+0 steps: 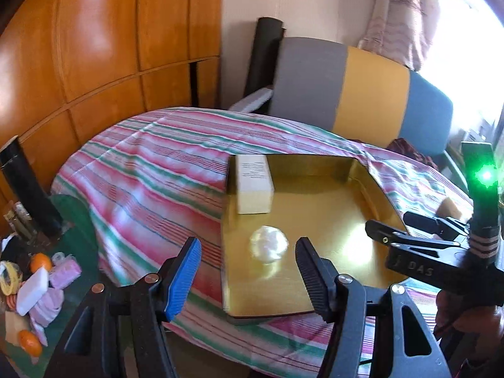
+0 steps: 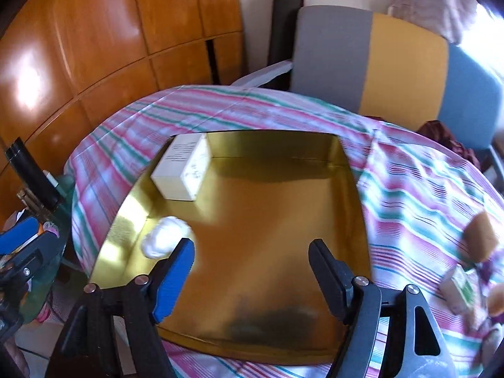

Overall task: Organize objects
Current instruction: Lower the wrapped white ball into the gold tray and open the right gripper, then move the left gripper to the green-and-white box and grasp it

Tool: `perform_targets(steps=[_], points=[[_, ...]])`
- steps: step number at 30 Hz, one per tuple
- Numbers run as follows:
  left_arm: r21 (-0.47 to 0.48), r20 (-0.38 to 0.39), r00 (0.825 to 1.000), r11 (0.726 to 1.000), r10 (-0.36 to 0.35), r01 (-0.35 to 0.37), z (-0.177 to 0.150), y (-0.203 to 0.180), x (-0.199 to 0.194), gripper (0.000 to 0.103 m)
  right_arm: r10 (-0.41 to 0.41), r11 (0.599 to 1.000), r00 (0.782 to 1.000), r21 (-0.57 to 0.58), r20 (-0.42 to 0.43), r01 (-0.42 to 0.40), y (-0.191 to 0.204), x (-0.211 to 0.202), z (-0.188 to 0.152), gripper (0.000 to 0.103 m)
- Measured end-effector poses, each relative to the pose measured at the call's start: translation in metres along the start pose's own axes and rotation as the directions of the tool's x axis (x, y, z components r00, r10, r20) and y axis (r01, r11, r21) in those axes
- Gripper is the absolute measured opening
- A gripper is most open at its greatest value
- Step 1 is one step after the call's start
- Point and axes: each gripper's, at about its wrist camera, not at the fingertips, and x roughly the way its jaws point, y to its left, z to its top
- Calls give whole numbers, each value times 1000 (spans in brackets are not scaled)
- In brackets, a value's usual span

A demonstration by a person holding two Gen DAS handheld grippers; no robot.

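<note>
A gold tray (image 1: 327,226) (image 2: 283,239) lies on the striped cloth. In it are a white box (image 1: 253,186) (image 2: 182,170) at the far left corner and a white crumpled ball (image 1: 269,243) (image 2: 165,236) nearer me. My left gripper (image 1: 249,271) is open and empty, just short of the ball. My right gripper (image 2: 252,267) is open and empty above the tray's near half; it also shows in the left wrist view (image 1: 409,230) at the tray's right edge.
A striped cloth (image 1: 151,170) covers the table. Brown sponges and a small carton (image 2: 460,286) lie on it at the right. A low green table (image 1: 72,220) at left holds oranges, pink and white items. A chair (image 1: 362,94) and wooden wardrobe stand behind.
</note>
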Motion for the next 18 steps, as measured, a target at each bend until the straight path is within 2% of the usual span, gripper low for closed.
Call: perform_targets(steps=[6, 9, 11, 15, 18], points=[[32, -57, 990, 991, -127, 129, 2, -33, 11, 63, -82, 995, 996, 57, 19, 81, -52, -30, -16, 84], [67, -98, 979, 980, -180, 187, 2, -56, 18, 63, -141, 983, 990, 122, 17, 138, -92, -48, -26, 85], [97, -132, 963, 964, -234, 247, 1, -73, 22, 63, -186, 968, 982, 176, 13, 181, -123, -61, -33, 85], [148, -165, 938, 933, -304, 328, 2, -104, 24, 63, -309, 912, 951, 285, 3, 295, -191, -92, -49, 86], [189, -185, 919, 905, -348, 381, 4, -128, 24, 63, -400, 841, 916, 388, -20, 376, -246, -115, -65, 86]])
